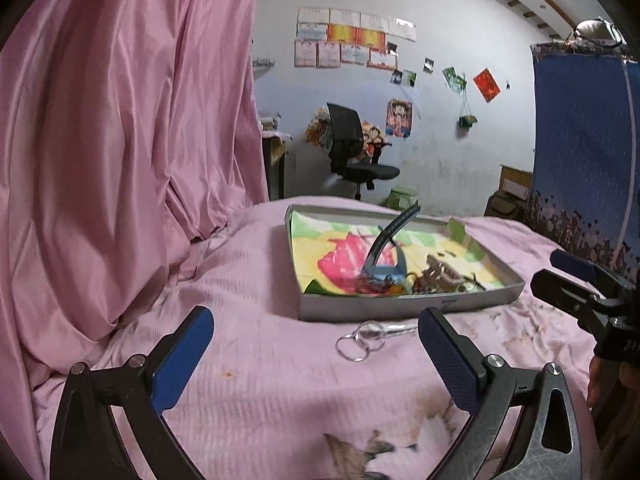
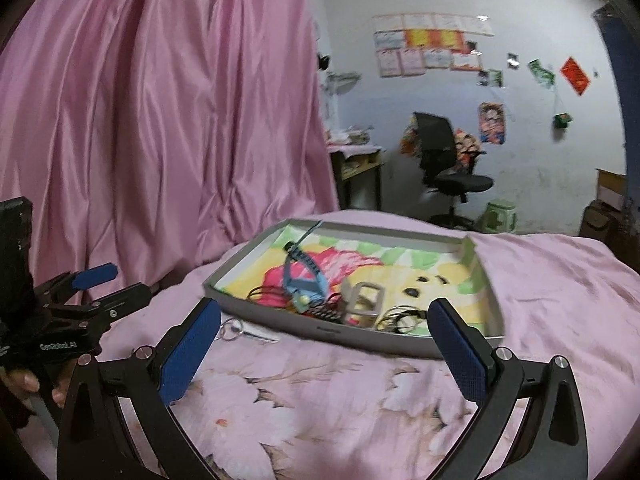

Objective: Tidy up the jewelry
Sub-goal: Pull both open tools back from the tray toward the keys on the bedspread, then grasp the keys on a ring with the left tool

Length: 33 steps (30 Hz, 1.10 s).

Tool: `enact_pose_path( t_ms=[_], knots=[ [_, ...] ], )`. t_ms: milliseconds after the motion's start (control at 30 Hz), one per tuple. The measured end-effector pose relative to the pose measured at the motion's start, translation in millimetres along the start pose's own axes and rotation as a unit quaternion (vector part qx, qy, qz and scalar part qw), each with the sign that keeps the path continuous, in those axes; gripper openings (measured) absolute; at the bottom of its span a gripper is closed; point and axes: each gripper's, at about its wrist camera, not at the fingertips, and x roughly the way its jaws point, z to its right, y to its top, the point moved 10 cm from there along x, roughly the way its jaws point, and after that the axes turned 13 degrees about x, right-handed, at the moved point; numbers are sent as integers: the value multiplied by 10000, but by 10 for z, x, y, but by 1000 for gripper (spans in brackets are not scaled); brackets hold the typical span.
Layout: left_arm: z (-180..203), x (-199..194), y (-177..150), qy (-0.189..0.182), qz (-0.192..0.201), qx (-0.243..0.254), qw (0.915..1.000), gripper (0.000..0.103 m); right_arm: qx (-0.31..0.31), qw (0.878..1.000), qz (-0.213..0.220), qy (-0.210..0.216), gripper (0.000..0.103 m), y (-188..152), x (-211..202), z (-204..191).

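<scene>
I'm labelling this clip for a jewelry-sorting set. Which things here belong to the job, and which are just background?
Part of the job:
- shallow box
- blue watch
- dark bracelets
- key ring outside the box
- left gripper, right gripper, both open

Just lying about:
- office chair
- pink curtain
- green stool

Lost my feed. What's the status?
Left gripper open, right gripper open, both empty. Clear ring-ended trinket on pink bedspread, outside shallow grey tray of jewelry. Nothing blocking it.
</scene>
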Motion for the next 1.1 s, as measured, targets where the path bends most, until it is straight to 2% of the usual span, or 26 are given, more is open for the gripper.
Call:
enact_pose_path(
  t_ms=[133, 200, 267, 333, 533, 700, 800, 933, 1100],
  knots=[
    [-34, 117, -83, -169, -235, -43, 9996, 103, -75, 9994, -322, 121, 99, -77, 154, -56],
    [-33, 177, -117, -288, -345, -110, 9989, 103, -108, 9983, -539, 187, 89, -137, 257, -70],
    [-27, 218, -131, -389, -400, -171, 9983, 102, -124, 9967, -768, 235, 75, -212, 369, -90],
    [-10, 254, -133, -465, -439, -172, 9978, 101, -123, 9945, -994, 295, 72, -294, 457, -91],
    [55, 475, -238, -762, -840, -212, 9933, 80, -243, 9842, -1692, 463, 58, -514, 741, -155],
    [136, 621, -334, -1147, -1135, -283, 9865, 58, -265, 9742, -2146, 641, 42, -653, 931, -182],
    [194, 713, -393, -1322, -1304, -281, 9822, 50, -342, 9703, -2267, 768, 38, -693, 1004, -228],
    [250, 793, -418, -1517, -1435, -328, 9774, 48, -471, 9657, -2389, 905, 35, -749, 1072, -298],
    [240, 896, -453, -1660, -1605, -462, 9719, 38, -485, 9608, -2499, 1100, 31, -786, 1157, -356]
  ],
)
